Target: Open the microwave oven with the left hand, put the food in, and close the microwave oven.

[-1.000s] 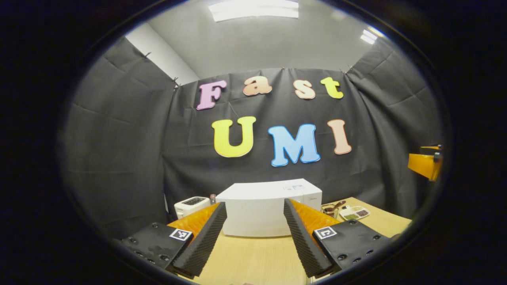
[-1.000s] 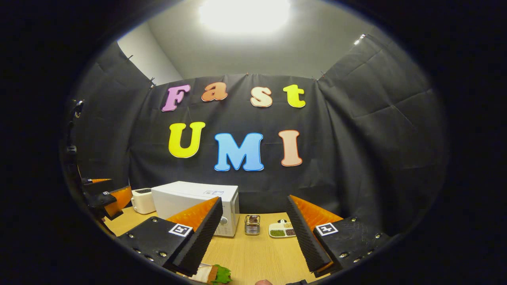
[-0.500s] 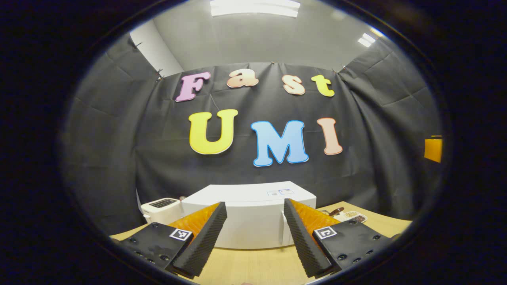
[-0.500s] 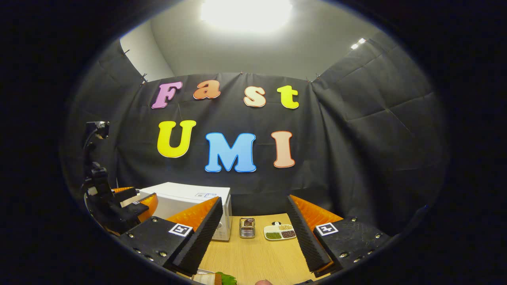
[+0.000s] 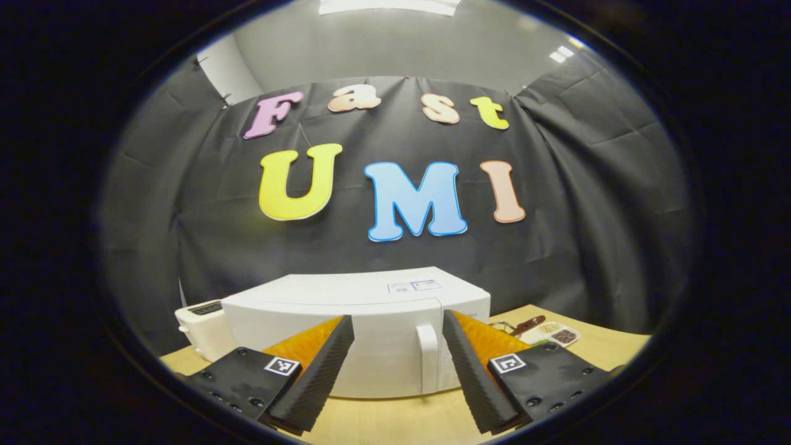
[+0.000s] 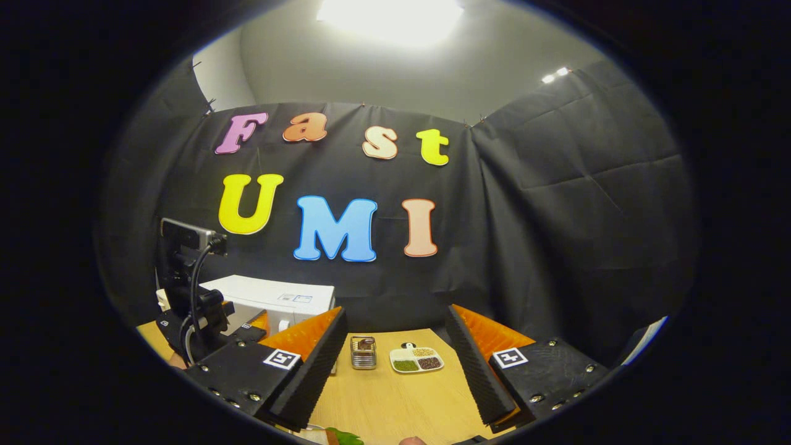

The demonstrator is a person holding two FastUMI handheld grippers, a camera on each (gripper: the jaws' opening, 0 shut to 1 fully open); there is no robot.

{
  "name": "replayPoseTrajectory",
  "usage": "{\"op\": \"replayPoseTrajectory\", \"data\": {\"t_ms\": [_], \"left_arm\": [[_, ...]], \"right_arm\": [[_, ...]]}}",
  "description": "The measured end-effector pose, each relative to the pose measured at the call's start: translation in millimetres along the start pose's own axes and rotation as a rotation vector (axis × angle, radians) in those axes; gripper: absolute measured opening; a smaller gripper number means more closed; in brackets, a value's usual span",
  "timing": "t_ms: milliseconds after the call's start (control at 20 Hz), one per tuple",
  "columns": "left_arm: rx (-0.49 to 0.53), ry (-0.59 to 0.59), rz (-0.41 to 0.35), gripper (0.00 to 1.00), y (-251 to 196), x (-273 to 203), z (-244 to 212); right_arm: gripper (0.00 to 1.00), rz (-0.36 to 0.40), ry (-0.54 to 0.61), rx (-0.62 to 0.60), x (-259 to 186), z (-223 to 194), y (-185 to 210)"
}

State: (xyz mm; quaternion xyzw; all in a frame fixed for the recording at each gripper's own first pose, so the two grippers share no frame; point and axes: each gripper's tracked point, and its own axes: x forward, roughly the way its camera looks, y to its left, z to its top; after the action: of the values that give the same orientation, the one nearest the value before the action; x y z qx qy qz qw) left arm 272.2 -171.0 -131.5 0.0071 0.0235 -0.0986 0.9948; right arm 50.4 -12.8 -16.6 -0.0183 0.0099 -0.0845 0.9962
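Left gripper [image 5: 392, 371]: jaws spread wide, nothing between them; aimed at the microwave door, close but not touching.
Door handle [image 5: 427, 357]: upright white bar at the door's right edge, sitting just inside the right-hand finger (off-centre in the gap).
Step in hand: approach to the handle, door shut.
How to do it well: shift sideways until the bar sits mid-gap, ease forward so both pads pass the bar's front face, then close before any pull.
Pull: probably best along an arc about the far-side hinge, slow enough not to drag the microwave [image 5: 352, 321] on the table [image 5: 395, 420].
Right gripper [image 6: 395, 364]: jaws likewise apart and empty, hovering low over the table.
Food [image 6: 338, 437]: a sliver of green leaf and bread at the bottom edge of the right gripper view, near its left finger.
Bystanders: toaster [image 5: 201, 327] just left of the microwave; metal holder [image 6: 363, 352] and divided dish [image 6: 416, 360] to its right, clear of the door's swing as far as can be judged.
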Motion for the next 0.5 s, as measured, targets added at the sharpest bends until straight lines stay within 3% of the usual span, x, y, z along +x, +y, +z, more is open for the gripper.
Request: {"op": "replayPoseTrajectory", "data": {"t_ms": [500], "left_arm": [[0.025,0.112,-0.022,0.94,-33,60,-69]], "right_arm": [[0.97,-0.105,0.026,-0.078,-3,-3,-24]]}}
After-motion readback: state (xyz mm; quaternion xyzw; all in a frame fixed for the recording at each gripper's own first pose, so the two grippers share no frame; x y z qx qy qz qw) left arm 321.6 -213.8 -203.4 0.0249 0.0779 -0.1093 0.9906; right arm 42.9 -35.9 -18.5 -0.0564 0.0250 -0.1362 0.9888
